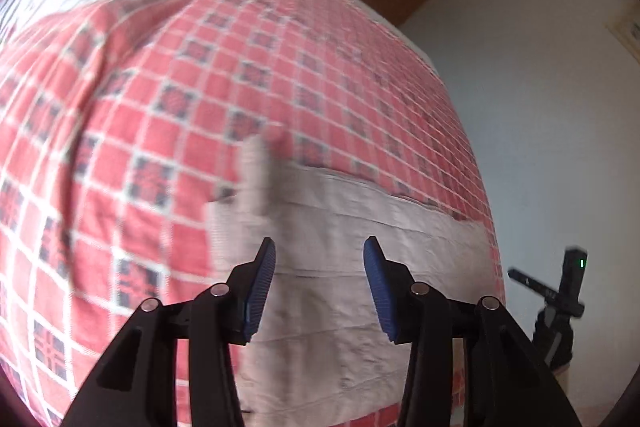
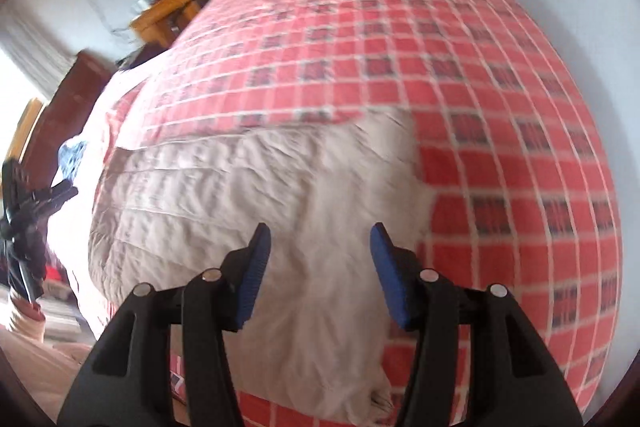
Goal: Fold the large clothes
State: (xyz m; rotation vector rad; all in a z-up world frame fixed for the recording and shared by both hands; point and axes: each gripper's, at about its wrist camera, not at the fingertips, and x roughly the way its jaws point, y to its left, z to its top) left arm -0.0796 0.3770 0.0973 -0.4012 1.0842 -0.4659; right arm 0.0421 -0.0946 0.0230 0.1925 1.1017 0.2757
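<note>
A pale beige garment (image 1: 352, 259) lies spread on a bed covered by a red checked sheet (image 1: 240, 75). In the left wrist view one narrow part of the garment (image 1: 258, 179) sticks up toward the far side. My left gripper (image 1: 319, 255) hovers open just over the cloth, with nothing between its blue pads (image 1: 264, 279). In the right wrist view the same garment (image 2: 224, 195) lies creased and wide, and my right gripper (image 2: 320, 243) is open above it, holding nothing. Both views are blurred.
The red checked sheet (image 2: 480, 107) stretches far beyond the garment. The other gripper (image 1: 568, 279) shows at the left view's right edge, and again (image 2: 24, 195) at the right view's left edge. Wooden furniture (image 2: 168, 11) stands behind the bed, with a white wall (image 1: 540, 87) beside it.
</note>
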